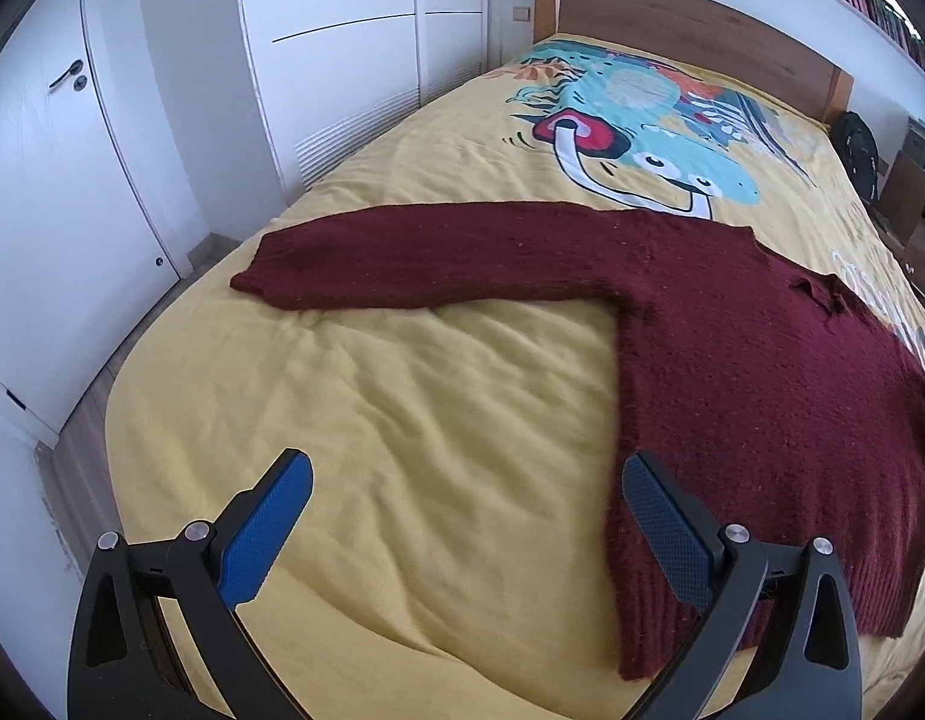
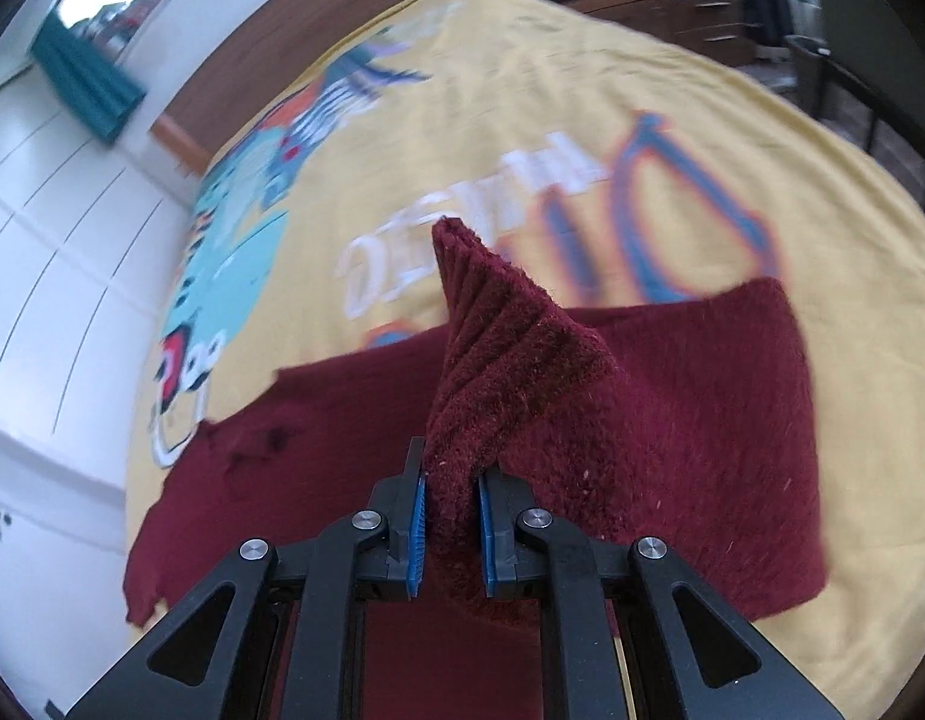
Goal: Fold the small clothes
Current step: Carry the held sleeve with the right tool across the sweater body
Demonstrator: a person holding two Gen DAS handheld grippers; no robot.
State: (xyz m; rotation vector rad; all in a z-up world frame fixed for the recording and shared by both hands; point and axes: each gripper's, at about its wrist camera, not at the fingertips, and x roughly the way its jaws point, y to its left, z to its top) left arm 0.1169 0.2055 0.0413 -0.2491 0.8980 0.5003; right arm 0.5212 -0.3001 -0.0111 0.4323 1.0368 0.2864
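Note:
A dark red knitted sweater (image 1: 762, 384) lies flat on the yellow bedspread (image 1: 402, 420), one sleeve (image 1: 438, 258) stretched out to the left. My left gripper (image 1: 462, 516) is open and empty, low over the bedspread by the sweater's hem, its right finger (image 1: 666, 534) over the hem's corner. In the right wrist view my right gripper (image 2: 451, 483) is shut on the cuff of the other sleeve (image 2: 510, 354), which stands up in a peak above the sweater's body (image 2: 702, 432).
The bed has a wooden headboard (image 1: 690, 18) and a printed cartoon (image 1: 642, 120) on the spread. White wardrobe doors (image 1: 342, 60) and a door (image 1: 60, 180) stand left of the bed. Drawers and a bag (image 1: 858, 150) stand at the right.

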